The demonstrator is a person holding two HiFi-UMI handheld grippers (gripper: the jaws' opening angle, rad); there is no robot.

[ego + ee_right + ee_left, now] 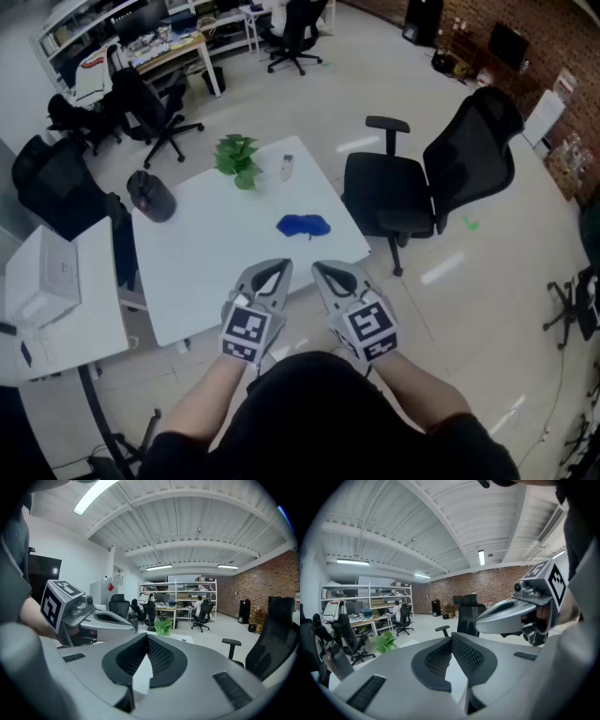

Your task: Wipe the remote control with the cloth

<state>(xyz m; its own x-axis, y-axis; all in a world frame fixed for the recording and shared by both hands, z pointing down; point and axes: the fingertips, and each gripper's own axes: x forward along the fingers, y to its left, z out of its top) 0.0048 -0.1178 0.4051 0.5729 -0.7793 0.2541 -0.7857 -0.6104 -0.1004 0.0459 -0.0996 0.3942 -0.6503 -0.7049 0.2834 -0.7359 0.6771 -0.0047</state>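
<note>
Blue cloth (303, 225) on white table (211, 258); pale remote (287, 167) beyond it, beside plant (236, 157). Left gripper (279, 268) and right gripper (321, 271) clenched, empty, near table edge. Wiping apparently not begun; next: open one gripper, reach cloth.

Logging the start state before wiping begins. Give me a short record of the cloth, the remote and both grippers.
cloth: blue, crumpled, on the white table
remote control: pale, beyond the cloth, near the plant
left gripper: jaws together, empty, at the table's near edge
right gripper: jaws together, empty, beside the left
wiping: not begun, cloth untouched
</note>
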